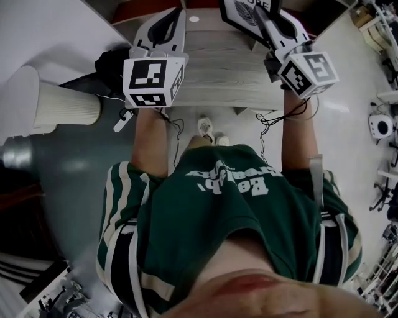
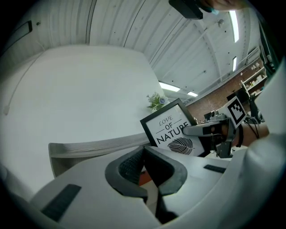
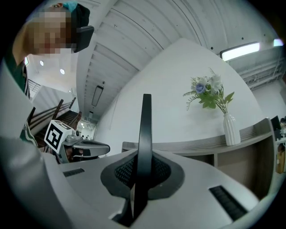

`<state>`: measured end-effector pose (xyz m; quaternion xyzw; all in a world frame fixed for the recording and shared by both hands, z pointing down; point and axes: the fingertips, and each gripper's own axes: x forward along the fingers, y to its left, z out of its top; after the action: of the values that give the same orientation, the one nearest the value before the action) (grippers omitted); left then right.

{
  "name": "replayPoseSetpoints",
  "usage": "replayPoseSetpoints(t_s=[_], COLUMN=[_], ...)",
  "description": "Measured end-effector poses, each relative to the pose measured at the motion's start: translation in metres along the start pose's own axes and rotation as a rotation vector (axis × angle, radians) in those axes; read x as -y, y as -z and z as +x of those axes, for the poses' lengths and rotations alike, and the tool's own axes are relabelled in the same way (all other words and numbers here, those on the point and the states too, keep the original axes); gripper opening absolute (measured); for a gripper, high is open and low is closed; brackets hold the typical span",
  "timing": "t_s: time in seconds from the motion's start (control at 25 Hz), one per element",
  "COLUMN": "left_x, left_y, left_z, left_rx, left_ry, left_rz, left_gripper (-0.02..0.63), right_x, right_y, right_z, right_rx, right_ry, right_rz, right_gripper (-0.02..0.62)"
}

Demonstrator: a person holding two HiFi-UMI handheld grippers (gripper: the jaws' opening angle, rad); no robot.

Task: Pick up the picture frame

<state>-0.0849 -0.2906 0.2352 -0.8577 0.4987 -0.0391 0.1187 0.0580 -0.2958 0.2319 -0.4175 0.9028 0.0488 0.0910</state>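
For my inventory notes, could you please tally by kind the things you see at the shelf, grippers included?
picture frame: 1
vase of flowers: 1
gripper: 2, the left gripper and the right gripper
Total: 4

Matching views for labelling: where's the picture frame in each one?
Head view: frame at the top edge, right of centre, clamped in the right gripper.
Left gripper view: frame right of centre, printed face showing.
Right gripper view: frame dead centre, edge-on between the jaws.
Shared landmark: grey wooden shelf.
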Motion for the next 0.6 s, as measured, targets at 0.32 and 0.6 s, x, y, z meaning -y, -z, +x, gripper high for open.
replayPoseSetpoints(t_s=[0.32,0.6], left_x=[0.002,0.013], left_y=[0.015,0.031], left_z=[-0.023,-0.021], left_rx=[0.045,0.045], left_ry=[-0.040,-0.010], left_rz=[-0.009,0.005], left_gripper=[0.018,0.018], right_x=[-0.017,-0.011], right_y=[0.035,0.059], right_z=[-0.013,-0.021], right_rx=[-0.051,-0.085], right_ry=[0.052,0.105], right_rz=[-0.041,-0.003], right_gripper=[0.043,0.041])
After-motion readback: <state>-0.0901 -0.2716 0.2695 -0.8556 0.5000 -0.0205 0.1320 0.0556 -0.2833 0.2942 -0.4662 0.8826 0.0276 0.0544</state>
